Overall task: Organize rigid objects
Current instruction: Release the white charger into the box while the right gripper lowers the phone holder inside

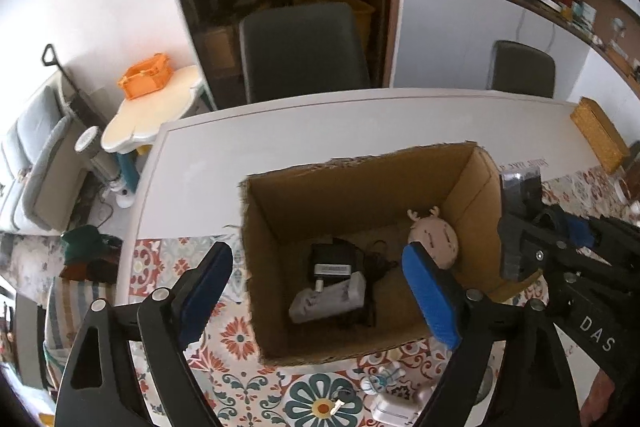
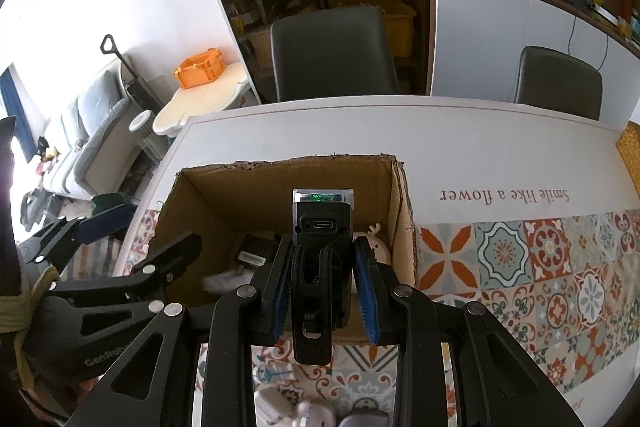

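My right gripper [image 2: 324, 291] is clamped on a black USB-C device [image 2: 322, 227] above the cardboard box [image 1: 360, 187], while my left gripper [image 1: 316, 291] hangs spread and empty at its near rim. Released from here, the device could knock the black charger [image 1: 332, 263], white adapter [image 1: 328, 299] and antlered plush head [image 1: 434, 237] already inside, or clip the rim.

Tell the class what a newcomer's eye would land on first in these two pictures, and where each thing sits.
First, the open cardboard box in the middle of the table, already holding a black charger and a small antlered doll. Next, the black device with a USB-C port, clamped in the right gripper above the box. The left gripper hangs open beside it.
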A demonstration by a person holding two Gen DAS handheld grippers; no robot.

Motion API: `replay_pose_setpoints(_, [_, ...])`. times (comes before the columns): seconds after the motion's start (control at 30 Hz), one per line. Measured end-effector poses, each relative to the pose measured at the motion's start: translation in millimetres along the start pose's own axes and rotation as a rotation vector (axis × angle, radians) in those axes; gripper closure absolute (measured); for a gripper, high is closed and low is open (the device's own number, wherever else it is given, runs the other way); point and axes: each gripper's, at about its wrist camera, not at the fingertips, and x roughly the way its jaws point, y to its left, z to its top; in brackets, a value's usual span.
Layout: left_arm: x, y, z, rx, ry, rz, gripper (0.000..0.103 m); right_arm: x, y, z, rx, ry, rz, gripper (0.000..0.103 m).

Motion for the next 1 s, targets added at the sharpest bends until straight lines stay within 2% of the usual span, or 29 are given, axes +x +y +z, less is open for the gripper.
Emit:
replay_pose_setpoints(0.2, [-11.6,18.3,1.0,-0.053,-0.041,0.072,0.002,3.6,4.3,3.5,-0.011,0.012,0.023,0.073])
replay_pose_setpoints(0.37, [-21.4,32.7,-0.1,-0.071,-0.084,0.136,0.000,9.7,15.8,9.2,-0.034,0.020,0.042,0.073])
replay_pose_setpoints(0.47, [-24.6,39.1,-1.5,-0.080,-0.097,0.149,0.000,15.5,24.2,13.2,-0.055,0.023,0.053,0.073])
replay_pose_setpoints(0.5, [-25.8,41.2,-2.4,-0.087,-0.100,0.153,0.000,16.8,26.7,14.4,-0.061,0.019,0.051,0.063])
replay_pose_setpoints(0.53, [-27.3,43.1,-3.4,-0.093,-0.105,0.157,0.000,17.8,28.7,15.6,-0.067,0.016,0.044,0.043])
replay_pose_setpoints(0.57, [-28.3,45.6,-4.3,-0.098,-0.109,0.160,0.000,17.8,30.3,16.6,-0.070,0.009,0.026,0.038])
replay_pose_setpoints(1.0, [-48.8,30.8,-27.6,-0.108,-0.129,0.115,0.000,-12.0,10.4,-0.7,-0.018,-0.031,-0.061,0.038])
